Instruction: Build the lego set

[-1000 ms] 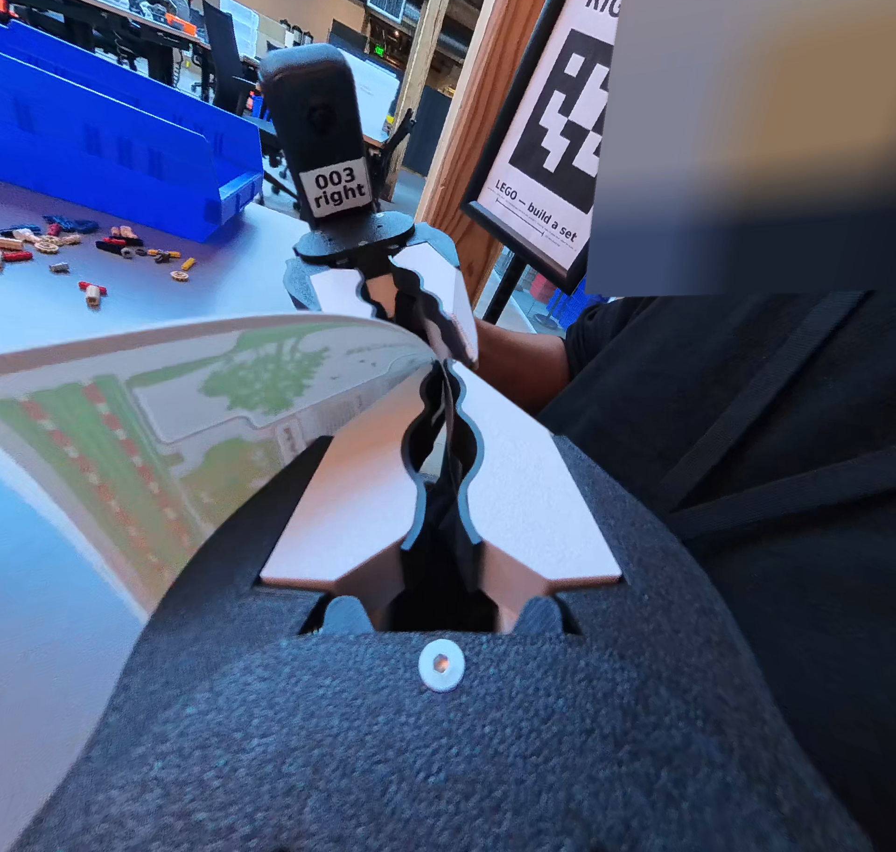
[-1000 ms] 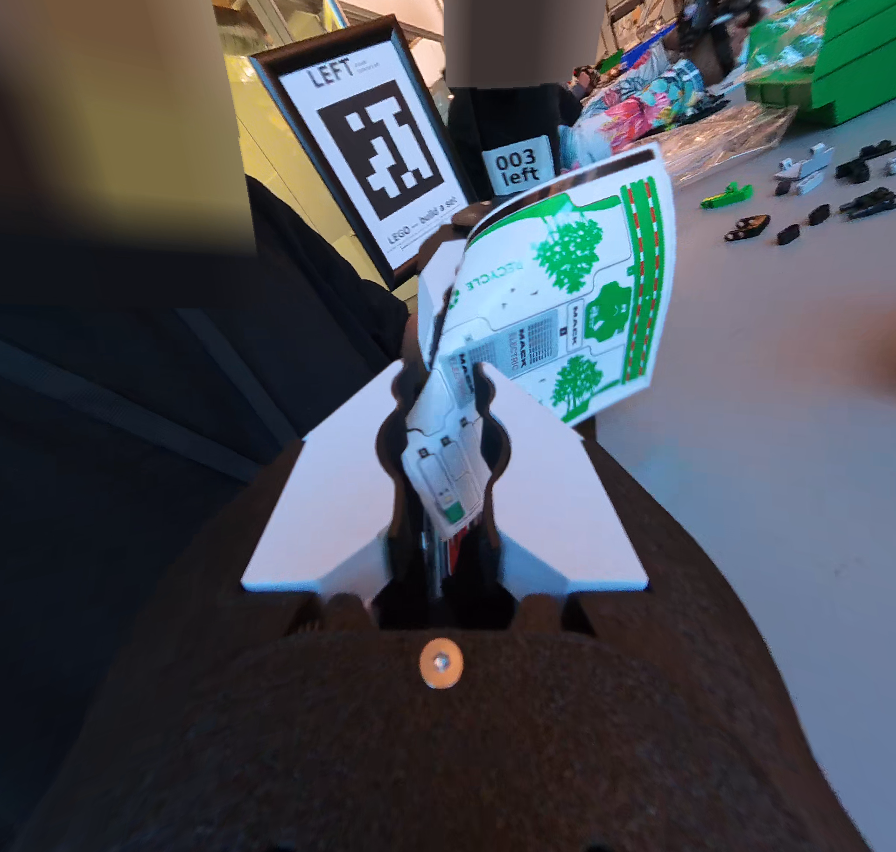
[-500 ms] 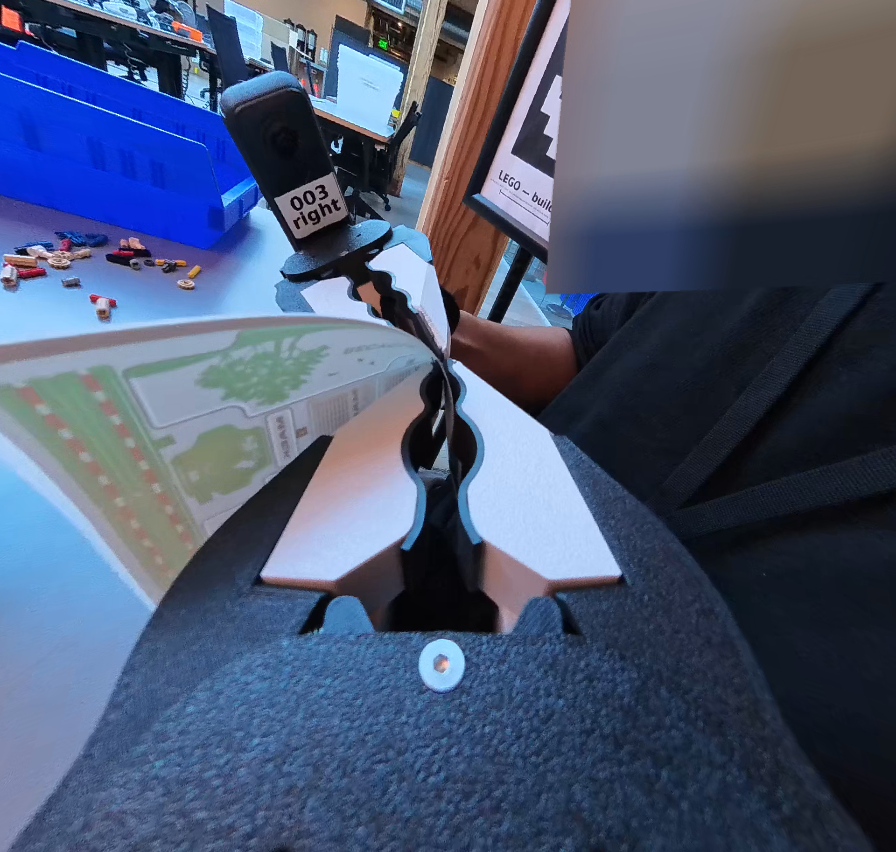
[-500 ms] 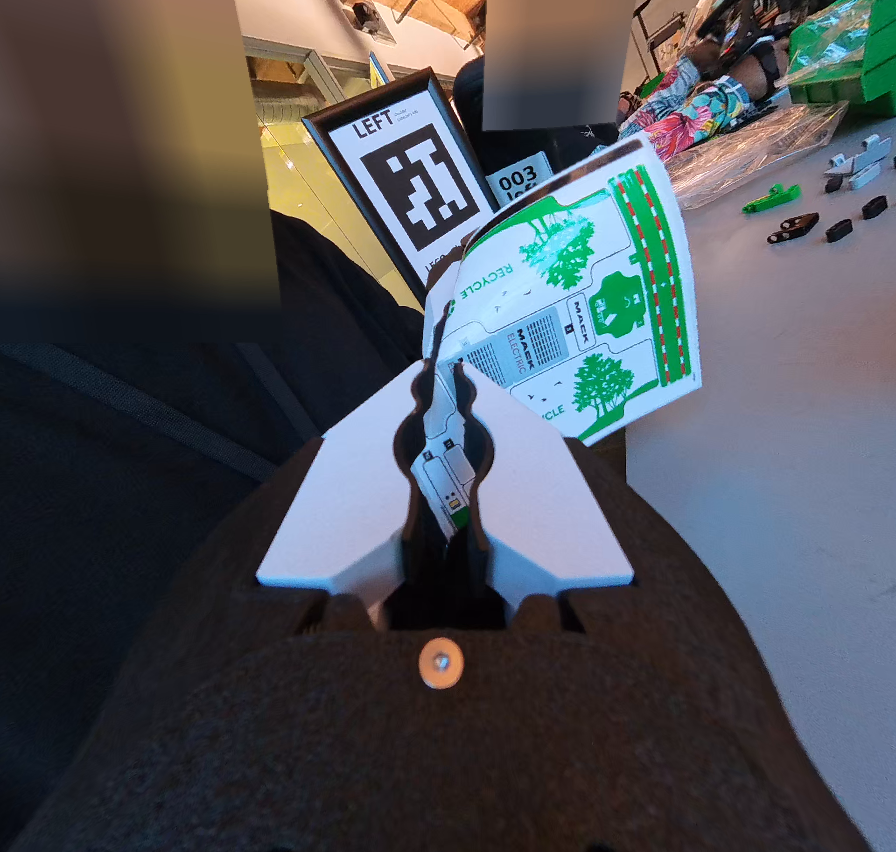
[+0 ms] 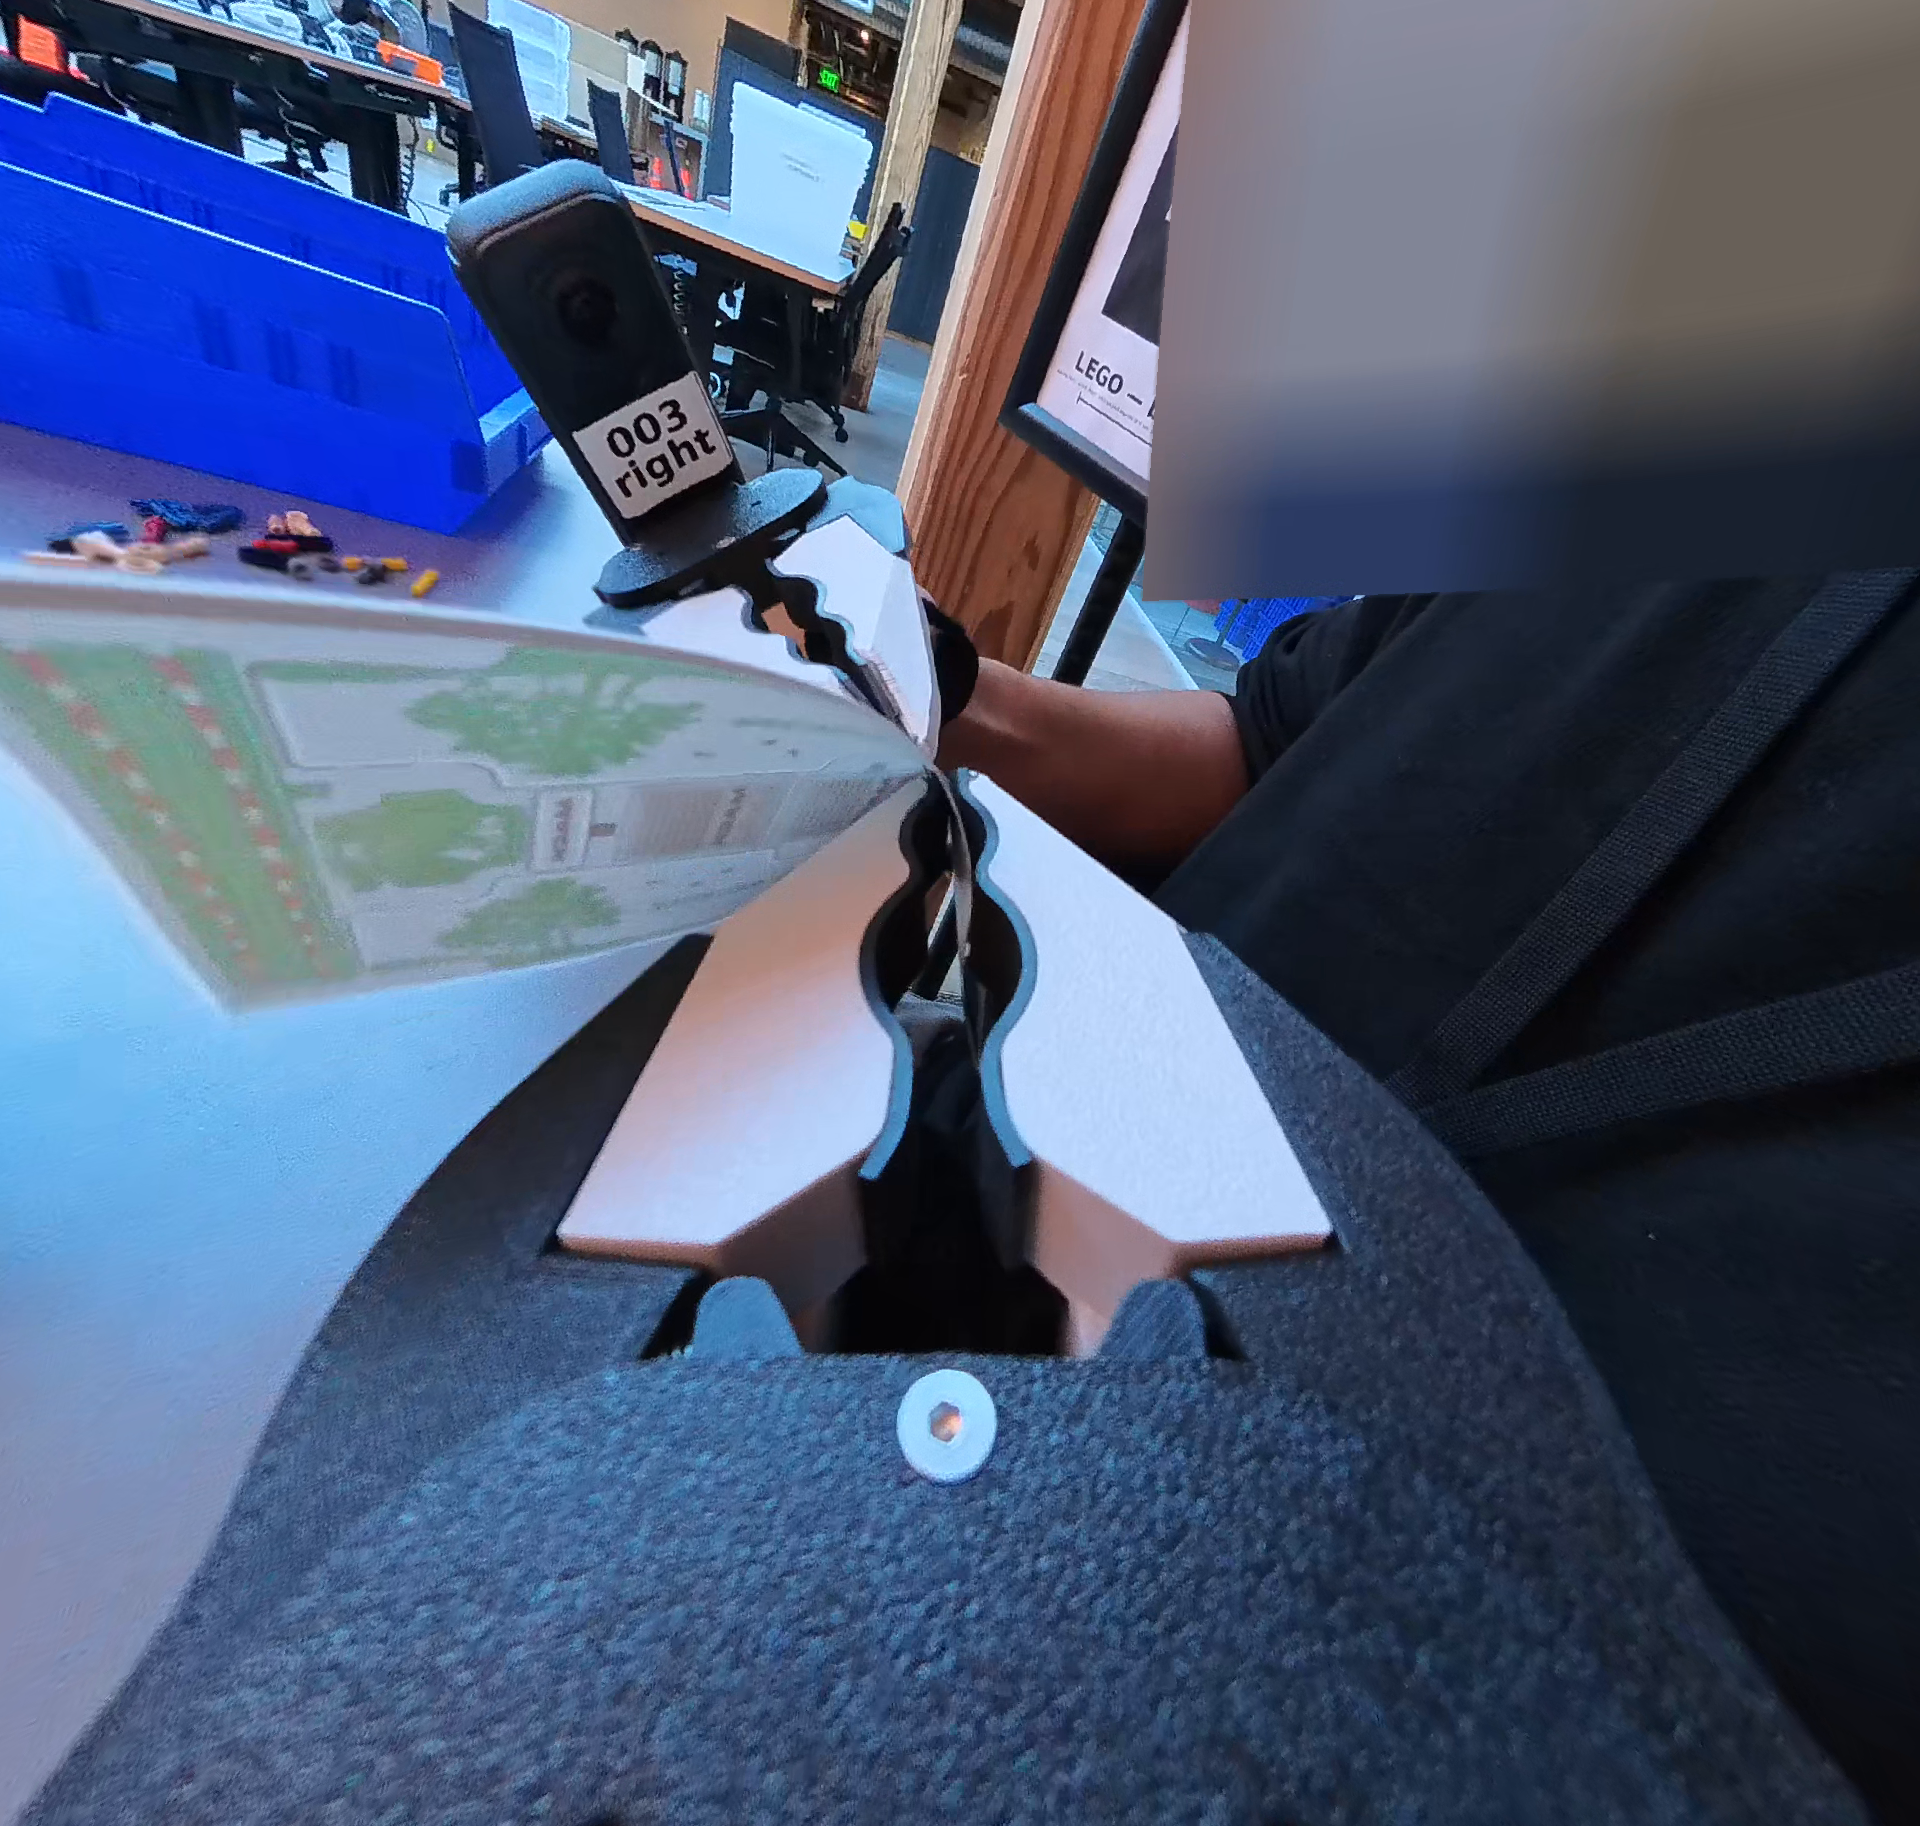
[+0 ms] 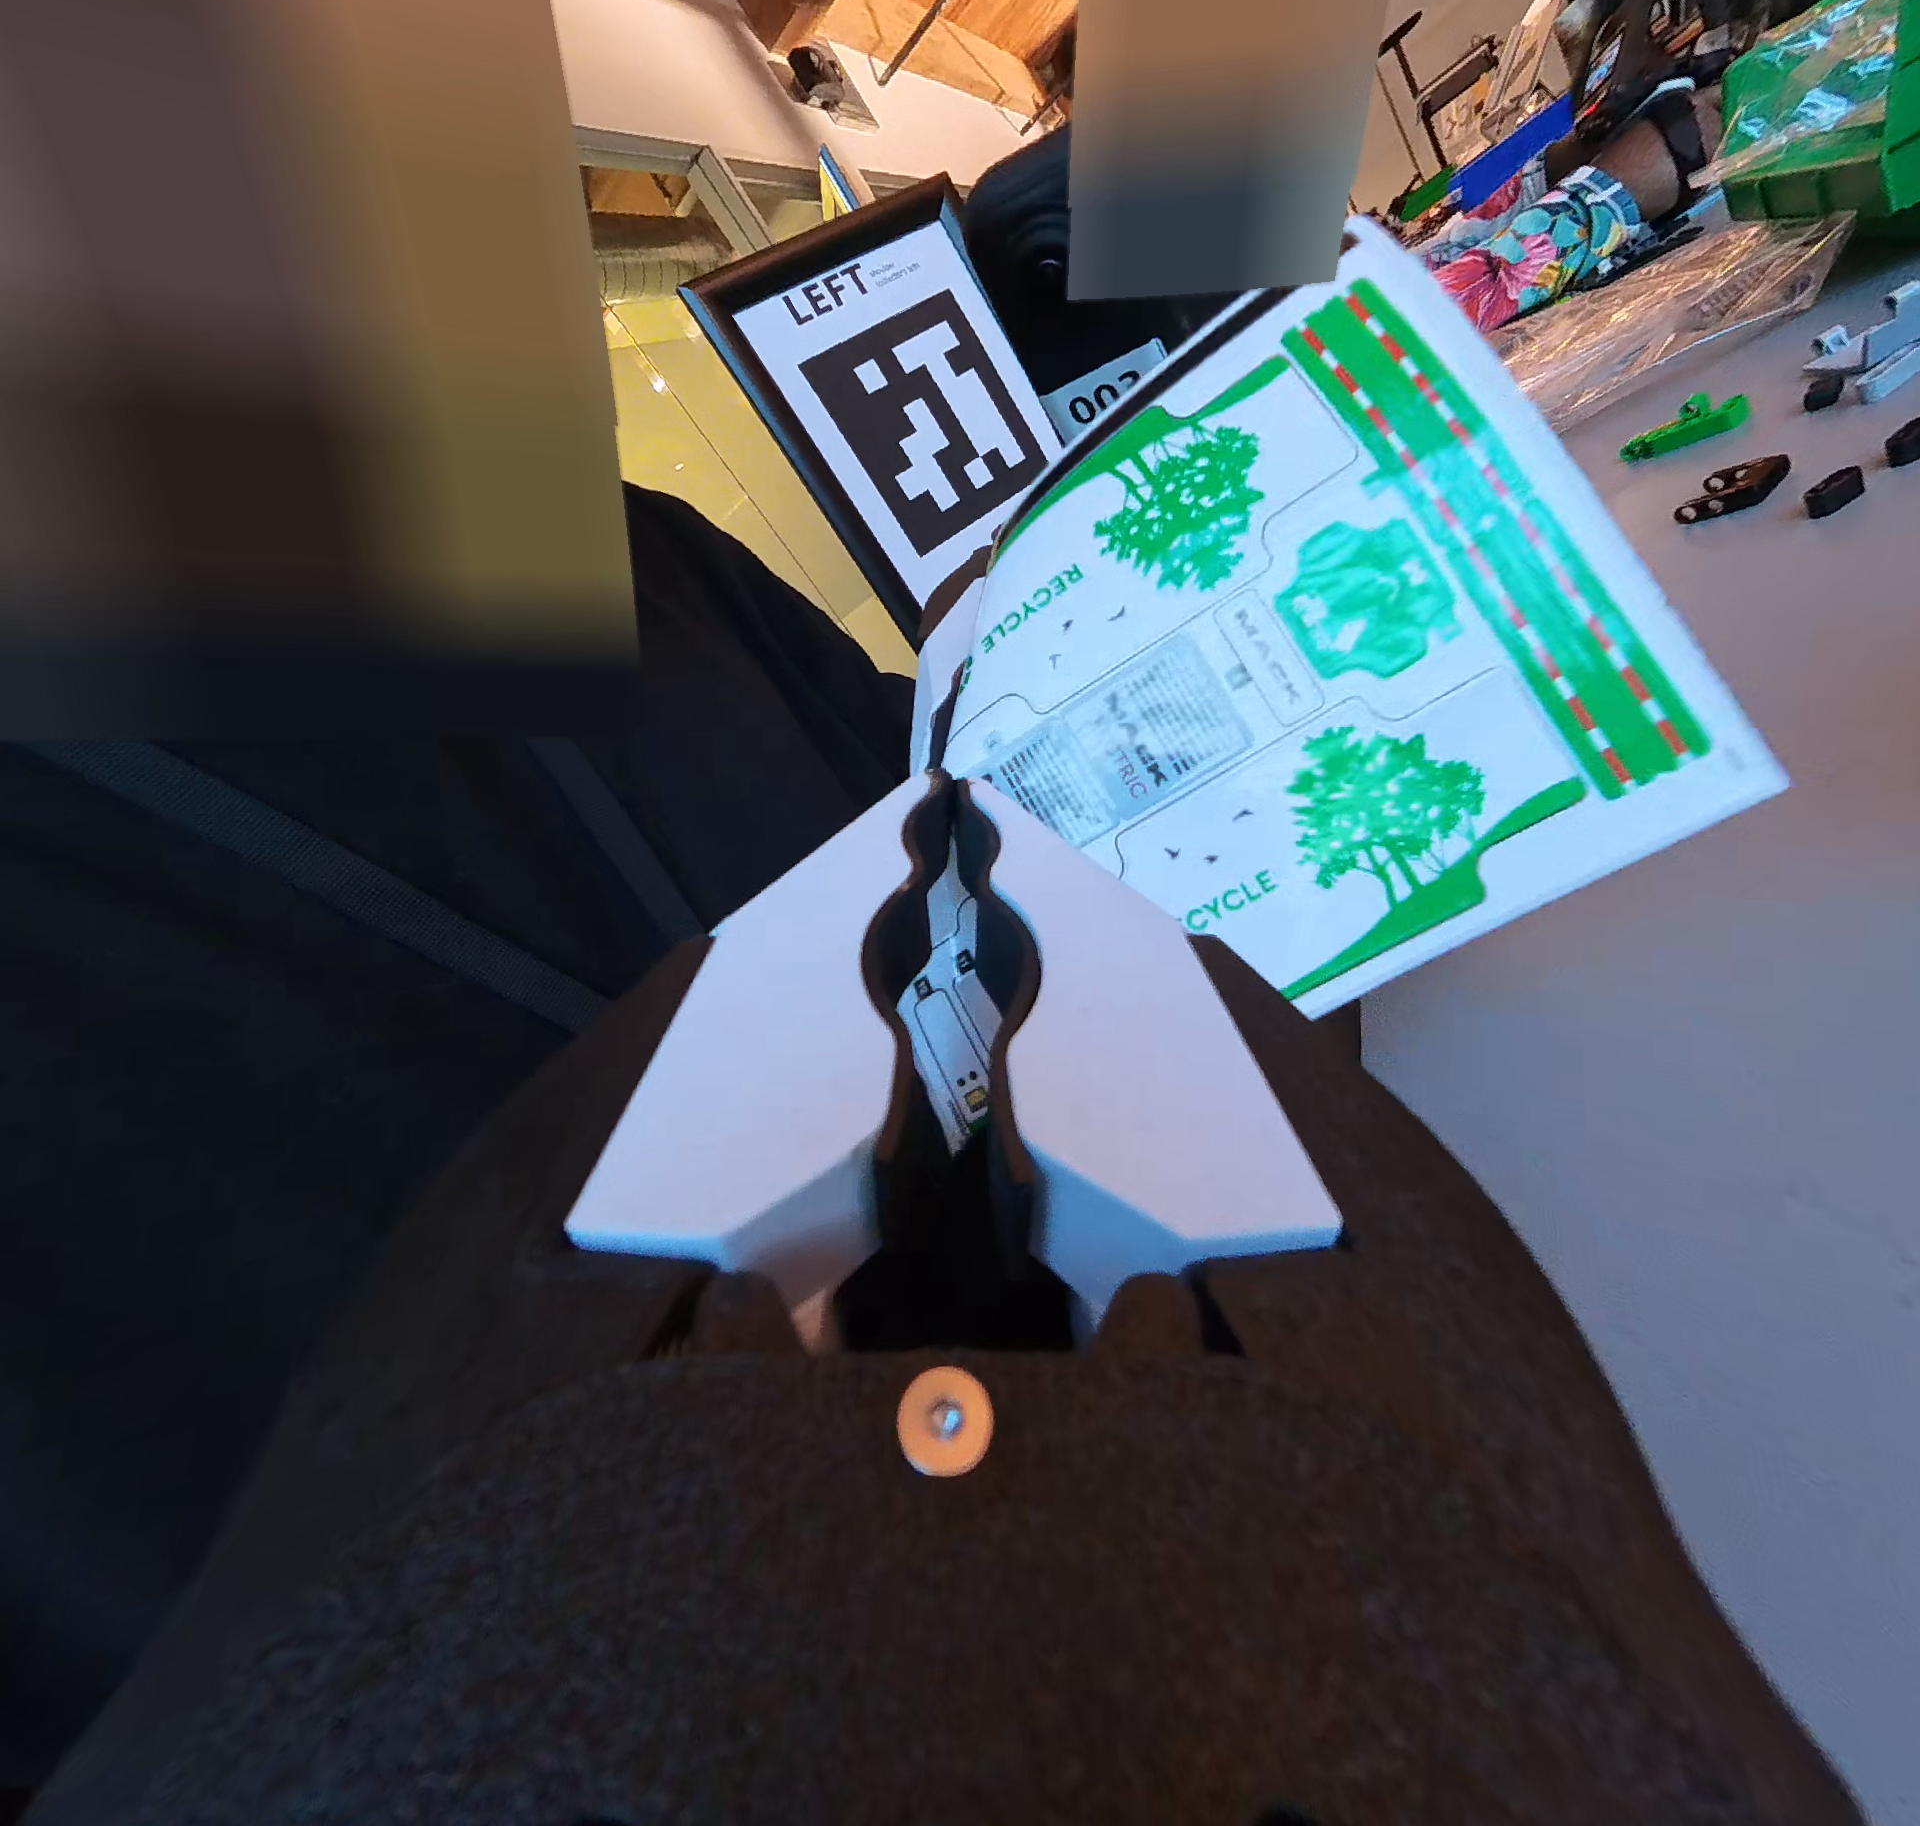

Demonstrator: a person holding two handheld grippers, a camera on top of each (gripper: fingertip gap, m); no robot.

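A white sticker sheet [image 6: 1351, 696] printed with green trees and red-and-green stripes is held in the air between both grippers. My right gripper [image 6: 951, 789] is shut on one edge of it, and the sheet's strip runs down between the pads. My left gripper [image 5: 940, 789] is shut on the same sheet [image 5: 416, 789], which curves away to the left. The right gripper [image 5: 904, 716] also shows in the left wrist view, tip to tip with the left one. In the right wrist view the left gripper is mostly hidden behind the sheet.
A blue bin [image 5: 208, 353] and small loose pieces [image 5: 281, 550] sit on the table to the left. Black and green pieces [image 6: 1766, 488], a clear bag [image 6: 1662, 322] and a green bin [image 6: 1829, 93] lie to the right. A person in a black top [image 5: 1558, 945] and a framed sign [image 6: 894, 405] are close behind. Both grippers' tips are close together, under 4 cm apart.
My right gripper's jaws have closed onto the sticker sheet, which stood loosely between them before. The left gripper has kept its hold. The sheet has tilted and bent flatter.
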